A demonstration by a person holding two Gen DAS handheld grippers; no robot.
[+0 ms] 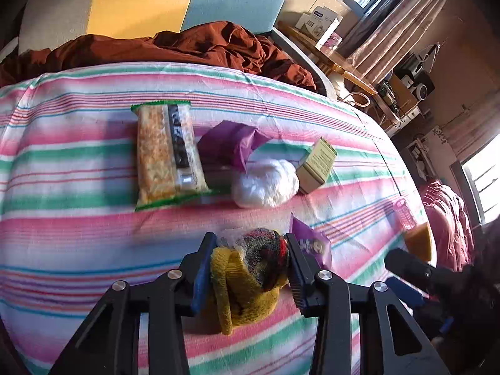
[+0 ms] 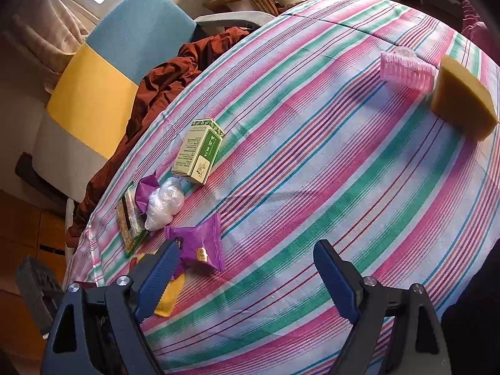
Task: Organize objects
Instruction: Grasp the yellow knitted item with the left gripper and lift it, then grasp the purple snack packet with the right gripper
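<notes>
My left gripper (image 1: pixel 250 265) is shut on a rolled yellow and plaid sock bundle (image 1: pixel 250 278), low over the striped cloth (image 1: pixel 78 218). Beyond it lie a noodle packet (image 1: pixel 168 153), a purple wrapper (image 1: pixel 231 143), a white plastic bag ball (image 1: pixel 265 182), a green box (image 1: pixel 317 165) and a purple snack packet (image 1: pixel 309 243). My right gripper (image 2: pixel 247 268) is open and empty above the cloth (image 2: pixel 312 172). Its left finger is beside the purple snack packet (image 2: pixel 200 243). The green box (image 2: pixel 200 151), bag ball (image 2: pixel 164 203), pink hair roller (image 2: pixel 406 73) and yellow sponge (image 2: pixel 462 106) lie farther off.
A chair (image 1: pixel 187 0) with a rust-brown cloth (image 1: pixel 193 47) stands at the table's far side. A wooden side table (image 1: pixel 328 50) with boxes is at the back right. The roller (image 1: pixel 403 215) and sponge (image 1: pixel 420 240) lie near the table's right edge.
</notes>
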